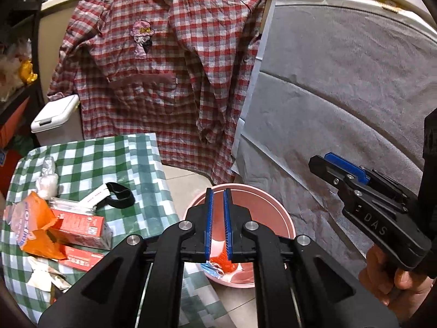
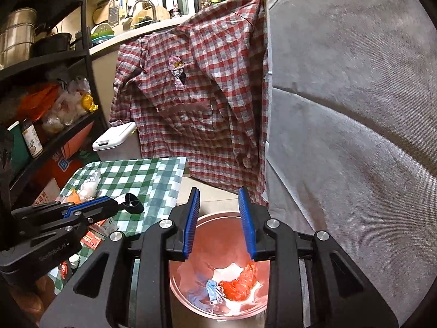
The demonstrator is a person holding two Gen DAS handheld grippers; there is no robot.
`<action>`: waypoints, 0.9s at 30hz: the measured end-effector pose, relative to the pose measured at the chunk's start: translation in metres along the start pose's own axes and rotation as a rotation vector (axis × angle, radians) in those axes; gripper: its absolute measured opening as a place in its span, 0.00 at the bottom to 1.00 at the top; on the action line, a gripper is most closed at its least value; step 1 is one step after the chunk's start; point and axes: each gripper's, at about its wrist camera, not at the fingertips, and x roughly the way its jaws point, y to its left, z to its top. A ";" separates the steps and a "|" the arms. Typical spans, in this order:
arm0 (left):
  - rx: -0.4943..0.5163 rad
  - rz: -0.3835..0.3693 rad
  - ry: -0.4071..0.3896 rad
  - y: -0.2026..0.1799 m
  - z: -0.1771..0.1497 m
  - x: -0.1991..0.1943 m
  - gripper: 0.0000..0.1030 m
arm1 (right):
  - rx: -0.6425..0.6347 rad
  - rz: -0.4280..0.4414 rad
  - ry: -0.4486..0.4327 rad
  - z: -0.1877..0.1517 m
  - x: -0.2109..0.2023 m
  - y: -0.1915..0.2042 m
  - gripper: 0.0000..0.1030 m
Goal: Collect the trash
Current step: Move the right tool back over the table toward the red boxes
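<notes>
A pink bin (image 1: 275,210) (image 2: 207,220) stands on the floor beside a green-checked table (image 1: 109,158) (image 2: 147,180). In it lie a red plastic bag (image 2: 240,283), a blue face mask (image 2: 214,293) and white paper. My left gripper (image 1: 217,195) hangs over the bin's near rim with a narrow gap between its pads, empty. My right gripper (image 2: 220,194) is open and empty above the bin; it shows in the left wrist view (image 1: 327,161). On the table lie an orange wrapper (image 1: 41,229), red cartons (image 1: 82,224), a crumpled white bag (image 1: 47,180) and a black strap (image 1: 120,194).
A red plaid shirt (image 1: 169,68) (image 2: 202,95) hangs from the counter behind the bin. A grey cloth-covered panel (image 1: 341,95) (image 2: 355,109) rises at right. A white lidded bin (image 1: 54,117) and a dark cluttered shelf (image 2: 41,95) stand at left.
</notes>
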 end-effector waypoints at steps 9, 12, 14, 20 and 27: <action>-0.024 0.049 -0.050 0.046 0.000 -0.042 0.08 | -0.030 0.049 -0.020 0.002 -0.006 0.033 0.19; -0.043 0.072 -0.073 0.071 0.000 -0.061 0.08 | -0.058 0.074 -0.023 0.001 -0.008 0.048 0.15; -0.057 0.090 -0.085 0.089 -0.002 -0.073 0.08 | -0.081 0.092 -0.025 -0.001 -0.009 0.060 0.15; -0.106 0.169 -0.097 0.148 -0.011 -0.102 0.08 | -0.142 0.150 -0.025 -0.009 -0.011 0.092 0.14; -0.147 0.236 -0.077 0.206 -0.029 -0.123 0.08 | -0.173 0.221 0.003 -0.014 -0.001 0.123 0.14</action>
